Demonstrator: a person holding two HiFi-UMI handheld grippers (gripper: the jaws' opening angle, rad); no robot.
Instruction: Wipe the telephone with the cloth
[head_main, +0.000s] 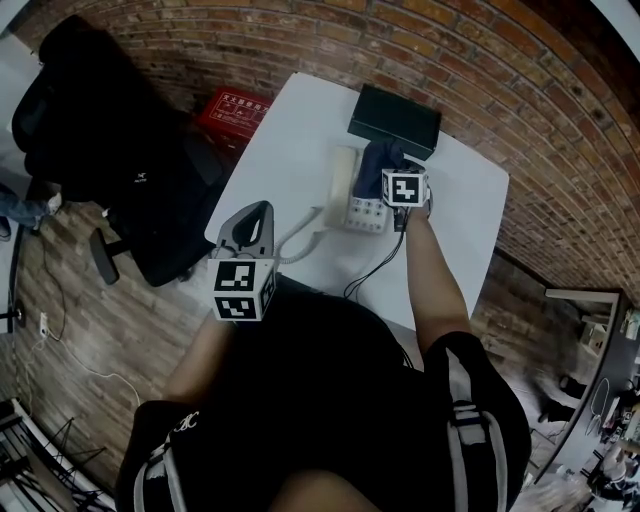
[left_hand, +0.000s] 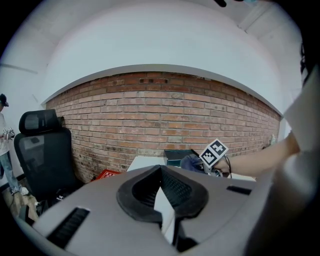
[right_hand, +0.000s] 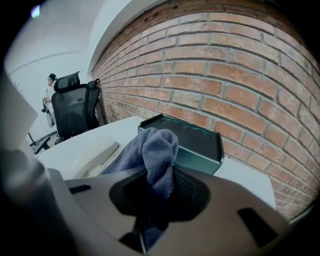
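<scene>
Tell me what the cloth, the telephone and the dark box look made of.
Cloth: blue-grey, fuzzy pile and limp folds, likely microfibre or terry.
Telephone: cream, smooth moulded shell, faint sheen, probably plastic.
Box: dark green, rigid, crisp edges, smooth satin faces; plastic or painted metal, cannot tell which.

Your head camera looks steeply down on the table (head_main: 290, 150), while cameras close behind your left gripper (left_hand: 162, 192) and right gripper (right_hand: 160, 190) both face the brick wall (left_hand: 165, 115) and green box (right_hand: 195, 145) ahead.
</scene>
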